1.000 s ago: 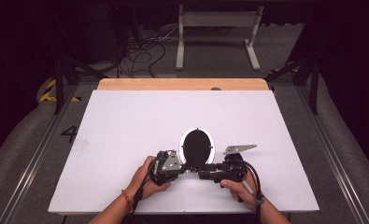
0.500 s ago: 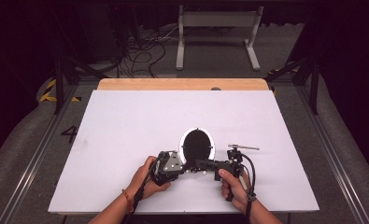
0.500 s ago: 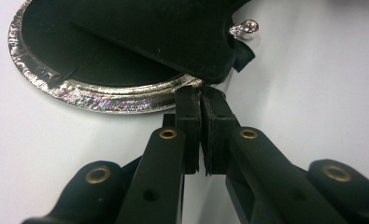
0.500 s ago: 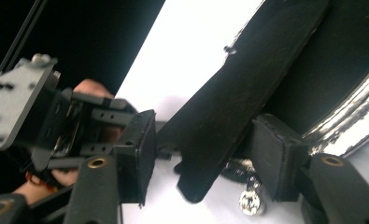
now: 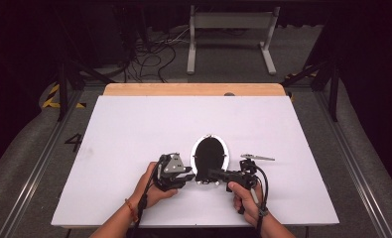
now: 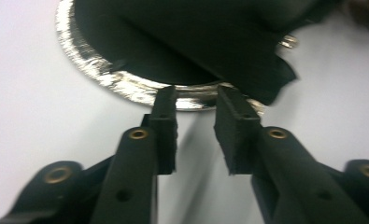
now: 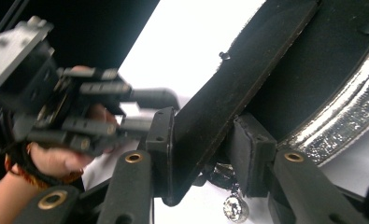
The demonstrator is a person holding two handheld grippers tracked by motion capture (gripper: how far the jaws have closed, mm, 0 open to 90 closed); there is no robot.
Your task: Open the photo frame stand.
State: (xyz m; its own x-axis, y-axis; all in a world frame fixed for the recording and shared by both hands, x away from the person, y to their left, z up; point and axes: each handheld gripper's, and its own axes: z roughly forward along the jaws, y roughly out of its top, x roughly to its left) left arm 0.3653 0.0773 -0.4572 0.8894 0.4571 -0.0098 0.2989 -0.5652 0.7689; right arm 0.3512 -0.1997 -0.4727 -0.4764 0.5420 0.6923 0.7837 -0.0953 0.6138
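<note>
Right gripper [image 7: 201, 154] on upturned black flap [image 7: 229, 84].

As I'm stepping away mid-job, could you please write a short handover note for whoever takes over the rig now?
Left gripper: open, jaws just opened, tips at the silver rim of the oval frame, nothing between them.
Right gripper: jaws just closed further, now pinching the frame's black back flap.
The frame lies flat on the white table.
Done: flap grasped.
Left: probably swing the flap out, then stand the frame up.
</note>
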